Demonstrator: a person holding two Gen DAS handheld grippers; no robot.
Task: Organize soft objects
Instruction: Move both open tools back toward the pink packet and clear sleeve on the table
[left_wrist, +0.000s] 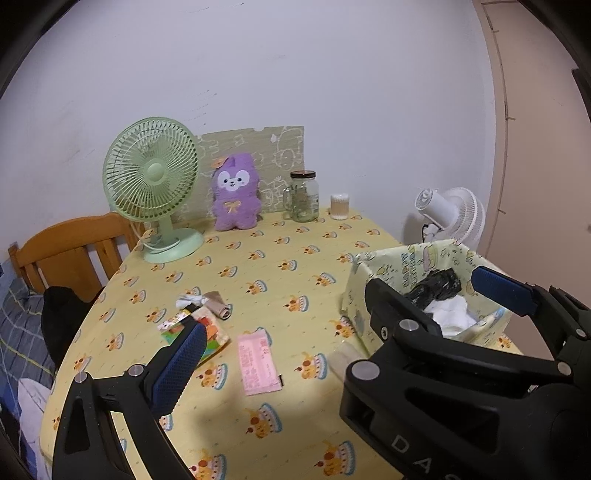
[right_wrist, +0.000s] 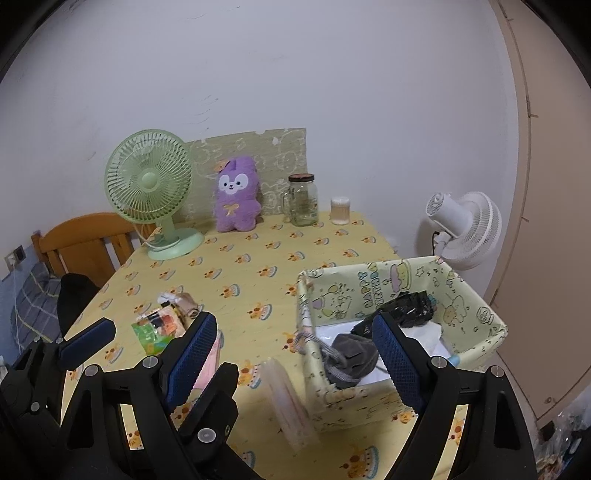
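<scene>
on the bench's left side the rolled socks (left_wrist: 218, 306) lie beside a snack pouch (left_wrist: 199, 332); light and squashy, best pinched across the roll. the storage box (right_wrist: 476, 295) stands to the right. only the right wrist view shows the grey pouch (right_wrist: 351, 354) inside. left gripper (left_wrist: 284, 332) and right gripper (right_wrist: 295, 354) both spread, empty

Two fans (right_wrist: 149, 192) (right_wrist: 467, 229), one plush (right_wrist: 236, 201), one jar (right_wrist: 303, 201), one box (right_wrist: 476, 306).
</scene>
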